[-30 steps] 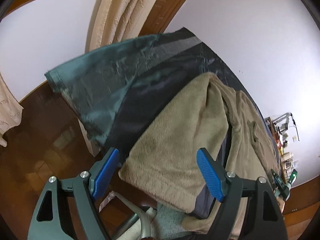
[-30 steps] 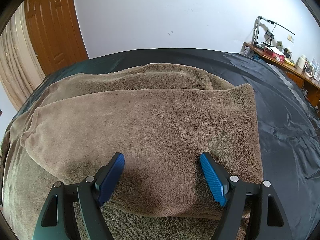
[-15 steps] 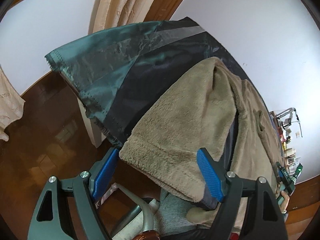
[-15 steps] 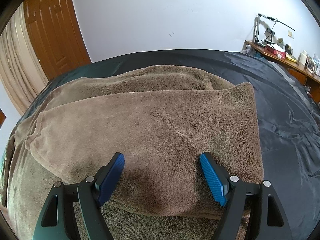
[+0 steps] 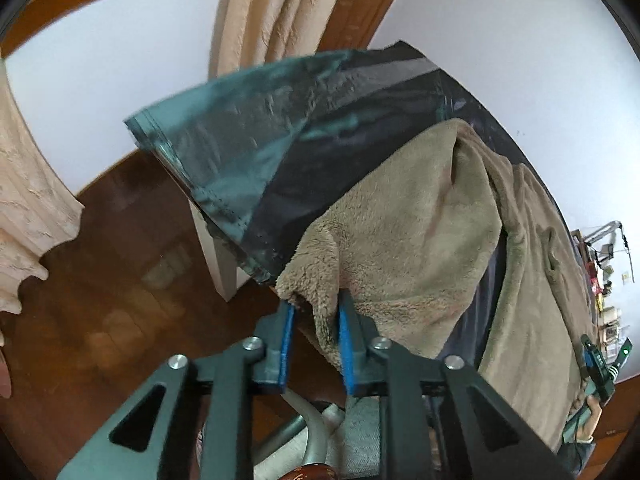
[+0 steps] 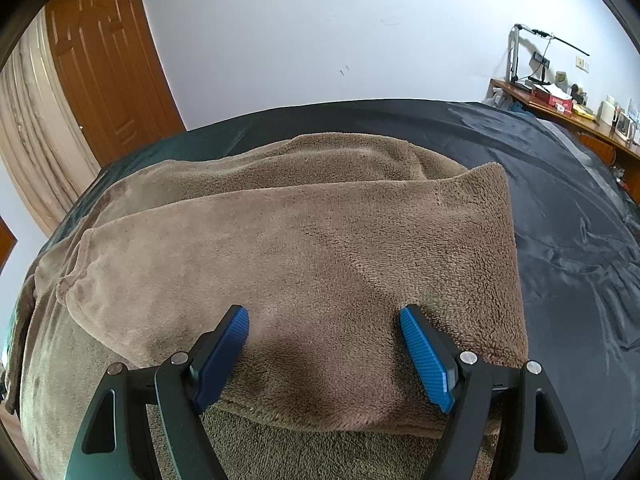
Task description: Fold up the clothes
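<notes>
A thick, tan fleece garment [image 6: 320, 248] lies folded over itself on a bed covered with a dark, glossy sheet [image 6: 568, 208], its plush pile matted in places and its doubled layers stacked unevenly. The left gripper [image 5: 316, 312] is clenched on a hanging corner of the fleece at the bed's edge. The right gripper [image 6: 324, 324] hovers with jaws wide apart over the top fold.

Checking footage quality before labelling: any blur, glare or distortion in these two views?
Left wrist view: dark sheet edge smeared by motion blur, sheen on wooden floor, strong fisheye bending. Right wrist view: sharp; fleece garment evenly lit, soft shadow beneath the right gripper; wall line curved.
</notes>
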Available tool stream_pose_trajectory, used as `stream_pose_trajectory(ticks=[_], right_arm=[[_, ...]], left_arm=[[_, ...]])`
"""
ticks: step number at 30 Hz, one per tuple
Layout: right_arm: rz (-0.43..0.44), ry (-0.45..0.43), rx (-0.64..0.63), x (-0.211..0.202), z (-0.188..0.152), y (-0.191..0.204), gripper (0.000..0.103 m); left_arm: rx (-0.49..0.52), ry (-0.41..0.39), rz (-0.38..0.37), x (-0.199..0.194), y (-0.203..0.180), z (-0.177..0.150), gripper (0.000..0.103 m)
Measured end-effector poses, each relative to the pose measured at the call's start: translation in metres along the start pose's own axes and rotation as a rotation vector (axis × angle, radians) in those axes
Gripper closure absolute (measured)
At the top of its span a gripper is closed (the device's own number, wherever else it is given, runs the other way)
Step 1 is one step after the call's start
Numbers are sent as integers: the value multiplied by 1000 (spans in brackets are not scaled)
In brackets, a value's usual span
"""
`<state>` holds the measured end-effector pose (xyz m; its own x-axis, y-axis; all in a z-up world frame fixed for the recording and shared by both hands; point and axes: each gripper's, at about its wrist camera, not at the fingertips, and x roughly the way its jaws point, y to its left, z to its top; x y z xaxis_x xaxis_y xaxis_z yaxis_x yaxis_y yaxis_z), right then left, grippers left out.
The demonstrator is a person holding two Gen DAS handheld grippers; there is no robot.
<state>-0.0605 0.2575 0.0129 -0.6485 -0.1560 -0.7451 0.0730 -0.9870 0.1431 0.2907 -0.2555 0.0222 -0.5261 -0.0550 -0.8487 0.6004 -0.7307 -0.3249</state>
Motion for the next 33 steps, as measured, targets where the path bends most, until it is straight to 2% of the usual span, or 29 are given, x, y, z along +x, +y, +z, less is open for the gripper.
stream_pose_trajectory(ticks=[6,11,16,24,26,27,33], right_arm=[[-1,0,0,0,0,0,23],[2,-1,3,0,0,0,23],[4,-3,6,0,-1,0,23],[7,-4,8,0,-1,-1,23],[8,-5,9,0,-1,-2,23],[8,-5,9,0,-1,-2,23],[10,-6,10,-1,-1,-2,23]], left_arm=[[16,-66,-50,-18,-9,6,88],[24,-47,-77,-5,-13,6,86],[-4,-33,-86,6,-9,7,76],[-50,-58,-138,12,-3,8,75],[-64,-74,-152,13,-2,9,79],[-78,-85,-150,13,-1,9,87],[-127,-201,-122,-14,4,20,89]])
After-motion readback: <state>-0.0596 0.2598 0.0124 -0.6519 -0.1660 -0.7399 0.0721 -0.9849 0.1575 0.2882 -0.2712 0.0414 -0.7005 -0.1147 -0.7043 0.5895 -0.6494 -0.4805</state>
